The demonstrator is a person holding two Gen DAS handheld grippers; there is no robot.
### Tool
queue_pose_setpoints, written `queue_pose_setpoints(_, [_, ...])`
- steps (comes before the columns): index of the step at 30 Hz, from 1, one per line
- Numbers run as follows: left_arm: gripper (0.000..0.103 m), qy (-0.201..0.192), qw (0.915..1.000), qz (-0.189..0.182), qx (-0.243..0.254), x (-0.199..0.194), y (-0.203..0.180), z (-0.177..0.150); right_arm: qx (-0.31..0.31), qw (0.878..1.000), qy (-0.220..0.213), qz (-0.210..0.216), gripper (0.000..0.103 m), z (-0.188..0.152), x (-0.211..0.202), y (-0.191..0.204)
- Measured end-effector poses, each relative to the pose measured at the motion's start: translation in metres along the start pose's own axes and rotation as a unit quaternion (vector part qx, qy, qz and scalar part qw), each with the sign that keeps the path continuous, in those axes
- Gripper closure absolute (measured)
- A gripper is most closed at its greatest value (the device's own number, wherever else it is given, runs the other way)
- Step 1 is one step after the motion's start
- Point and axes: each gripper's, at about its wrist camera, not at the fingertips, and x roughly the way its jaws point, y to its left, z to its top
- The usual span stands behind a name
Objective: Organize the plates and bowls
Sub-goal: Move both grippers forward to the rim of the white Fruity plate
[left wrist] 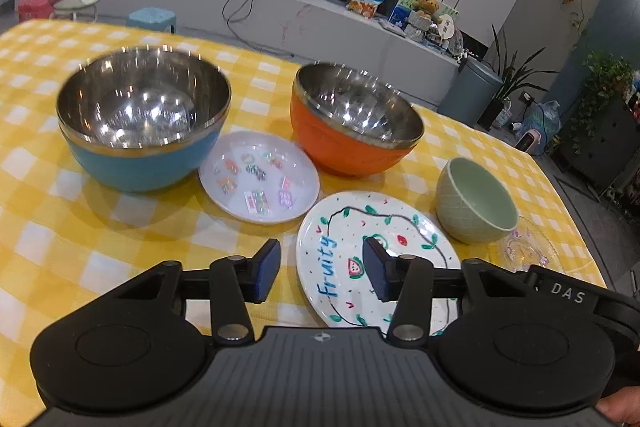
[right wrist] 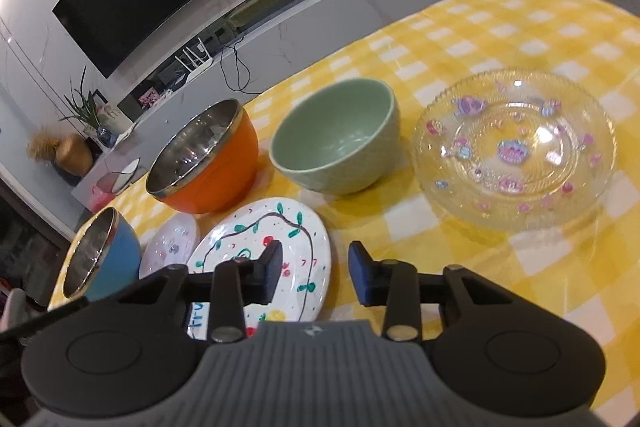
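On the yellow checked table stand a blue steel-lined bowl [left wrist: 140, 123], an orange steel-lined bowl [left wrist: 352, 123], a small white sticker plate [left wrist: 260, 183], a white "Fruity" plate [left wrist: 376, 259], a green ceramic bowl [left wrist: 476, 207] and a clear glass plate [right wrist: 514, 147]. My left gripper [left wrist: 322, 269] is open and empty, hovering over the left edge of the Fruity plate. My right gripper [right wrist: 316, 273] is open and empty, just right of the Fruity plate [right wrist: 260, 259], in front of the green bowl [right wrist: 340, 139]. The orange bowl [right wrist: 204, 159] and blue bowl [right wrist: 100, 259] lie to its left.
The glass plate also shows at the right edge of the left wrist view [left wrist: 528, 247], partly behind the other gripper's body. The table's far edge runs behind the bowls; a TV cabinet [left wrist: 280, 11] and a grey bin [left wrist: 472, 87] stand beyond it.
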Motion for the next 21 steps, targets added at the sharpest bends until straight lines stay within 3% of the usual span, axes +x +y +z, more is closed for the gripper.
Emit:
queue_pose_setpoints(3, [0.051, 0.003, 1.0, 0.007, 0.001, 0.006, 0.002, -0.002, -0.007, 1.0, 0.001, 0.003, 0.068, -0.002, 0.004, 0.0])
queue_pose_setpoints(9, [0.056, 0.016, 0.9998, 0.006, -0.006, 0.015, 0.008, -0.005, -0.019, 1.0, 0.004, 0.01, 0.079, -0.004, 0.013, 0.001])
queue_pose_setpoints(17, [0.072, 0.011, 0.9998, -0.001, 0.019, 0.021, 0.007, -0.008, -0.017, 1.0, 0.005, 0.008, 0.085, -0.005, 0.018, -0.002])
queue_pose_setpoints(19, [0.08, 0.009, 0.9994, -0.001, 0.034, 0.022, 0.004, -0.01, -0.021, 1.0, 0.003, 0.007, 0.087, -0.006, 0.018, -0.001])
queue_pose_setpoints(21, [0.081, 0.006, 0.999, 0.003, 0.045, 0.021, 0.001, -0.011, -0.021, 1.0, 0.002, 0.004, 0.092, -0.006, 0.018, -0.002])
